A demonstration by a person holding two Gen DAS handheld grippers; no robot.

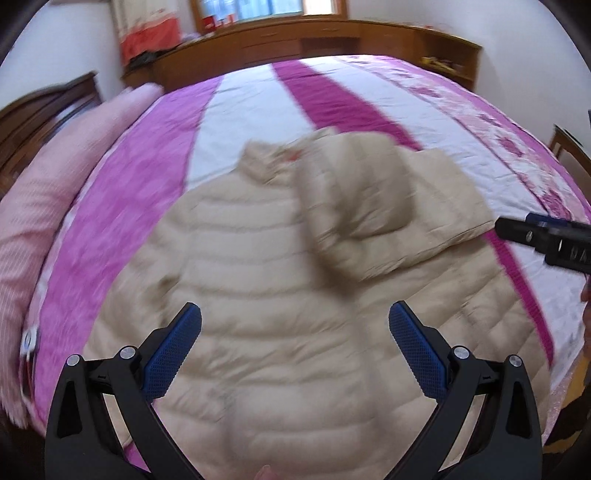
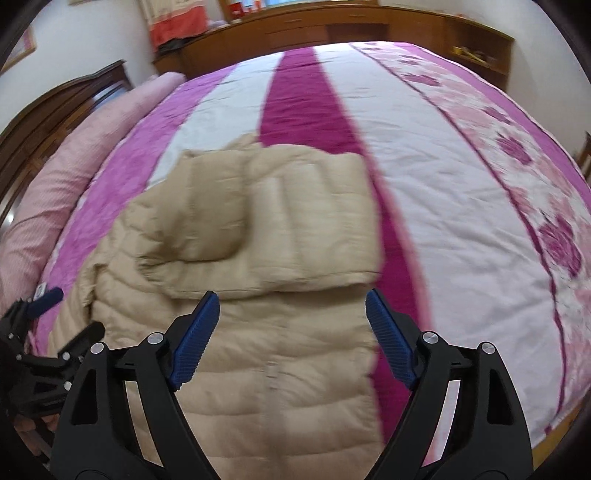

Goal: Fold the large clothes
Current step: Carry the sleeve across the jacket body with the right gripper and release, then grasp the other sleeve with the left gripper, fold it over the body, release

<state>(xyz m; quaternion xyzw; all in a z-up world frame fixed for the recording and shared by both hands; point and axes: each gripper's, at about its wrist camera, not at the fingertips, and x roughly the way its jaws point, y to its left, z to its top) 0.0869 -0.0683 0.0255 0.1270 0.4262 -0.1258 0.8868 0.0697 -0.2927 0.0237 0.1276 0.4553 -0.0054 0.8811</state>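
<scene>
- Beige quilted puffer jacket [image 1: 280, 295] lies collar-away, long axis running straight ahead of both grippers.
- One sleeve [image 2: 295, 229] lies folded across the jacket's chest.
- Left gripper [image 1: 294, 350] nearer the unfolded side; wide open, empty.
- Right gripper [image 2: 291, 339] wide open, empty, over the jacket's hem half.

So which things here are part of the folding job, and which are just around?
Job:
jacket, one sleeve folded across it
left tongs, open
right tongs, open

Just around:
bedspread
pink bolster
wooden cabinets

jacket [image 1: 280, 280] blurred, headboard [image 1: 44, 114] edge-cropped
</scene>
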